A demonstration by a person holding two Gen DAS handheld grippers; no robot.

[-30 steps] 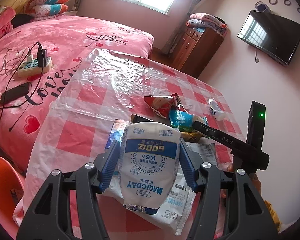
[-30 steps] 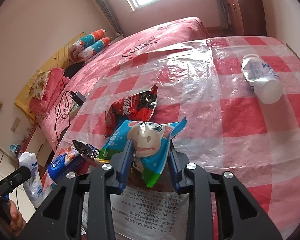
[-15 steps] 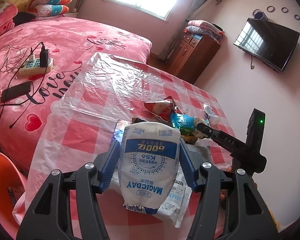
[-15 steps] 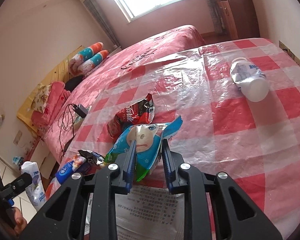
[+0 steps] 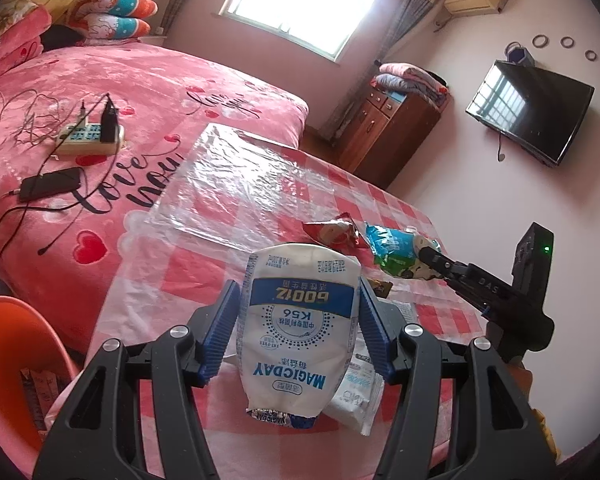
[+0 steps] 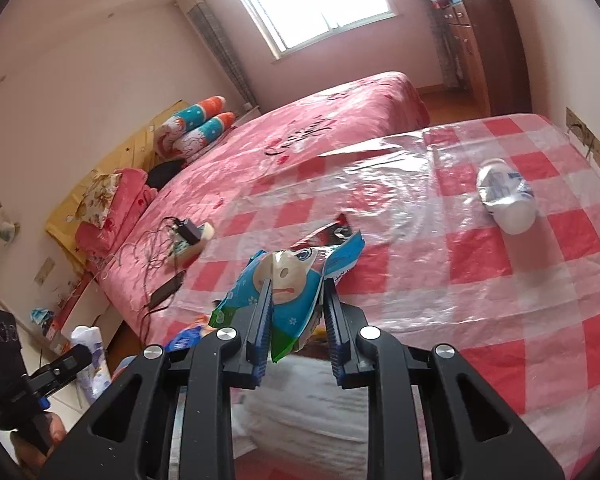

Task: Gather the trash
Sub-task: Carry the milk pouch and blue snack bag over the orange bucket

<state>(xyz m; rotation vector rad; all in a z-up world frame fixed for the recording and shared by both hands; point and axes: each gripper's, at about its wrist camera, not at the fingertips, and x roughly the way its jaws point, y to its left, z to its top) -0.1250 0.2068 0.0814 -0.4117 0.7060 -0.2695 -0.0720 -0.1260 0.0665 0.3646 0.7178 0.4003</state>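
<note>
Over the desk's near edge: both grippers carry trash, clear of the checked cloth.
Left gripper [image 5: 298, 326]: jaws clamped on a white pouch [image 5: 300, 332], held by its sides.
Right gripper [image 6: 296, 326]: jaws pinched on a crumpled blue wrapper [image 6: 290, 280], lifted off the desk [image 6: 540, 320].
Left behind: red wrapper [image 5: 334, 232] mid-desk, white bottle [image 6: 506, 196] on its side toward the far right edge, flat packets [image 5: 358, 394] at the near edge.
Risk: the thin wrapper could slide from the pads if swung fast.
Risk: the soft pouch could buckle and drop.
Risk: the bottle might roll off if the cloth is tugged.
</note>
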